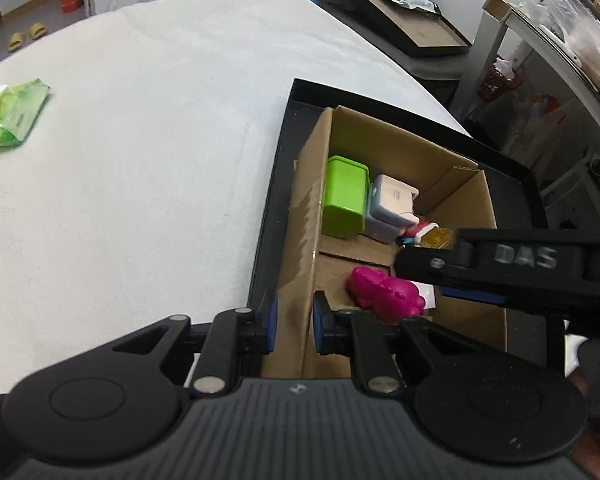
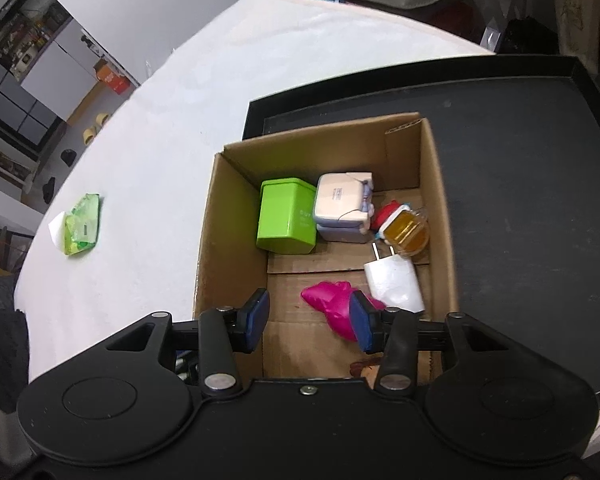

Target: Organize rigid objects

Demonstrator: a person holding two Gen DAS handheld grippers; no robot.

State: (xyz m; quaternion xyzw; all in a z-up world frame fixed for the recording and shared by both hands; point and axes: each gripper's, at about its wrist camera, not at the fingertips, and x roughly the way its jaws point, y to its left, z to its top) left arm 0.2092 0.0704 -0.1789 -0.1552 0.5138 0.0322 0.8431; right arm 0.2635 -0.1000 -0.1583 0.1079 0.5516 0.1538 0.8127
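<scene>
Clamping the left wall of the cardboard box [image 1: 306, 216], the left gripper [image 1: 293, 322] is seen in the left wrist view with one blue pad on each side of that wall, pressed against it. The box is set inside a black tray [image 1: 276, 184] on a white table [image 1: 140, 140], and a green container [image 1: 345, 196], a white case [image 1: 392, 204] and a pink toy [image 1: 384, 292] are seen on its floor. The right gripper [image 1: 500, 264] is seen reaching in over the box from the right, and a green packet [image 1: 14, 114] lies well apart on the table. From the right wrist view, the right gripper [image 2: 310, 322] is held spread above the box's near end, nothing being pinched; the pink toy [image 2: 328, 302] lies just beside its right pad. A white charger [image 2: 394, 282] and an amber bottle [image 2: 406, 234] are seen near the right wall.
</scene>
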